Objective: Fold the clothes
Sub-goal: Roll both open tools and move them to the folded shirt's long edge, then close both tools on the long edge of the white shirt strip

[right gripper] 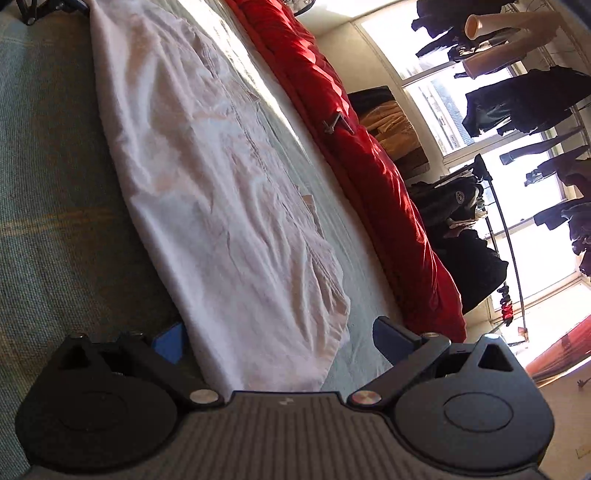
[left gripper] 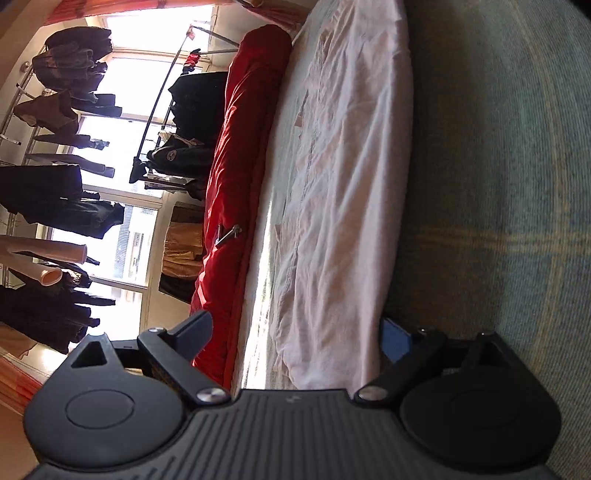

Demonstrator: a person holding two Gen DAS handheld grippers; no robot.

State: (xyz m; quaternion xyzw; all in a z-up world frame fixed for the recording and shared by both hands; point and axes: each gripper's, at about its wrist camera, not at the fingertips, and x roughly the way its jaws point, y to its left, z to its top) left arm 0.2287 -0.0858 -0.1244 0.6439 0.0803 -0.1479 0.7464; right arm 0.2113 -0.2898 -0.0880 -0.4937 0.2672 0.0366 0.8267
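Observation:
A pale pink garment (left gripper: 340,192) lies flat in a long wrinkled strip on a green-grey bed cover (left gripper: 498,184). My left gripper (left gripper: 295,339) is open, its two fingers standing either side of the garment's near end. In the right wrist view the same garment (right gripper: 221,206) runs away from me on the cover (right gripper: 51,184). My right gripper (right gripper: 280,343) is open too, its fingers either side of the garment's other end. The left gripper's black tips (right gripper: 40,9) show at the garment's far end, top left.
A red quilt (left gripper: 240,155) lies rolled along the bed's far side, also in the right wrist view (right gripper: 369,147). Beyond it stand racks of dark hanging clothes (left gripper: 55,192) before bright windows (right gripper: 517,184). A small metal clip (right gripper: 336,123) lies on the quilt.

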